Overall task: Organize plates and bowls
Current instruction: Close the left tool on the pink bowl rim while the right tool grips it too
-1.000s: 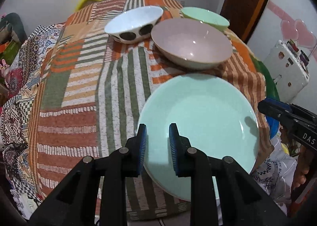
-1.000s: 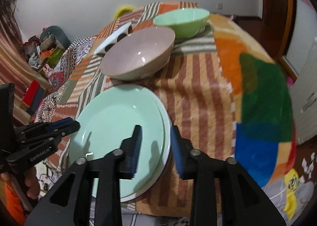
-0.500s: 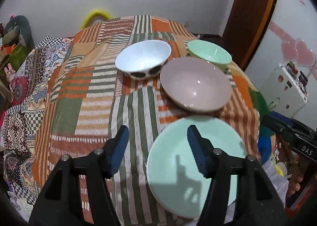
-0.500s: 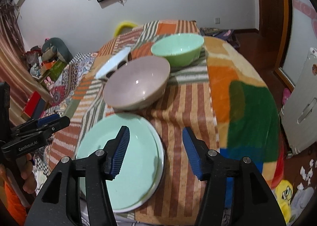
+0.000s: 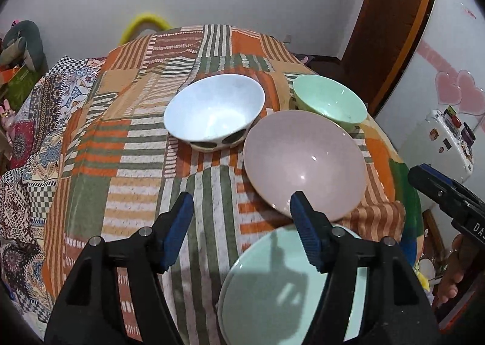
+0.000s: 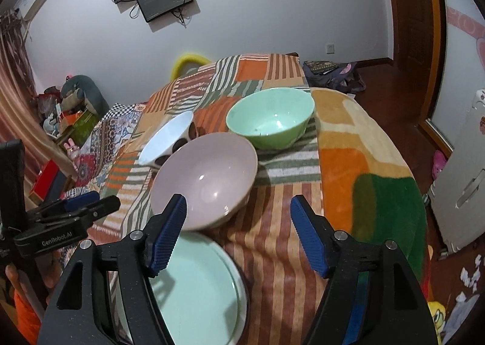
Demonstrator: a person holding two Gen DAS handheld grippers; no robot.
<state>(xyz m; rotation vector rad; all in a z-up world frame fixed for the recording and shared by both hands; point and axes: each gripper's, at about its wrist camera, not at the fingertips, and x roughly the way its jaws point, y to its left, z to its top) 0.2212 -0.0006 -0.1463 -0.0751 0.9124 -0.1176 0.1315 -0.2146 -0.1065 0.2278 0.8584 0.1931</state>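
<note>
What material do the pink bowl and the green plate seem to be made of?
Pink bowl: probably glazed ceramic or melamine; smooth, glossy, with small bright light spots inside. Green plate: the same kind of hard, smooth material with a softer sheen; a white rim showing under its edge suggests a second plate. The look alone cannot settle ceramic or plastic.

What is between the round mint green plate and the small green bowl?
The wide pink bowl sits between the mint green plate and the green bowl, clearest in the right wrist view.

Black tool [image 5: 239,223] frames, ribbed blue pads [image 6: 309,242], silver screws, perhaps an orange sleeve [image 6: 25,311].
</note>
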